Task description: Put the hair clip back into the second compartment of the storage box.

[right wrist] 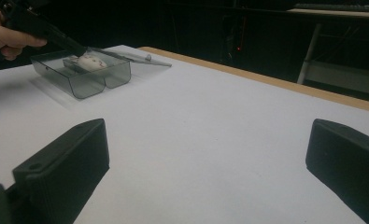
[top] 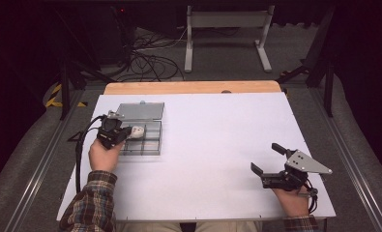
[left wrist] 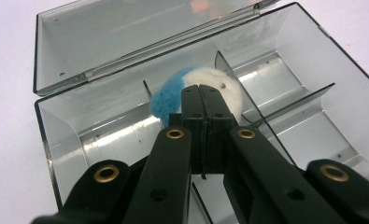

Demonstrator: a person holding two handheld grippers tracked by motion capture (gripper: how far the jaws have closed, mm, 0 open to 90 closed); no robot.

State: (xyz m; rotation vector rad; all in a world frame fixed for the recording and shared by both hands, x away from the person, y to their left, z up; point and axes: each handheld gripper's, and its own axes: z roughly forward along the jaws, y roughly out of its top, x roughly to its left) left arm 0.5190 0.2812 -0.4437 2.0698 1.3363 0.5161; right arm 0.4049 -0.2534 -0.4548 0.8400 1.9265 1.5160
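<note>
Where the white table (top: 213, 159) meets its left side, a clear plastic compartment box (top: 147, 137) with its hinged lid (top: 141, 110) folded back flat behind it. Above the box's near-left part, the left gripper (top: 126, 134), held in a hand (top: 105, 153) with a plaid sleeve (top: 91, 203) at the lower left of the high view. Seen along the left gripper's own jaws, both black jaws pressed together with only a thin seam between them, their tips over a fluffy ball (left wrist: 198, 95), half blue and half white, resting in a middle compartment against a thin divider (left wrist: 233, 81). Whether the tips pinch any of the fluff or merely touch it cannot be told. Neighbouring compartments bare, grey and glossy. Well apart, near the table's lower right corner, the right gripper (top: 266, 158), held low in the other hand (top: 291, 199), a grey three-cornered plate (top: 308, 163) on top. Jaws spread wide, nothing between them, bare white tabletop beneath. From the right gripper view, the box (right wrist: 86, 74) far off at upper left, a pale ball (right wrist: 89, 62) inside, the left gripper (right wrist: 81, 50) reaching down into it. Beyond the table's wooden far edge (top: 193, 87), dark floor, tangled cables (top: 150, 60) and a white metal stand (top: 227, 36).
</note>
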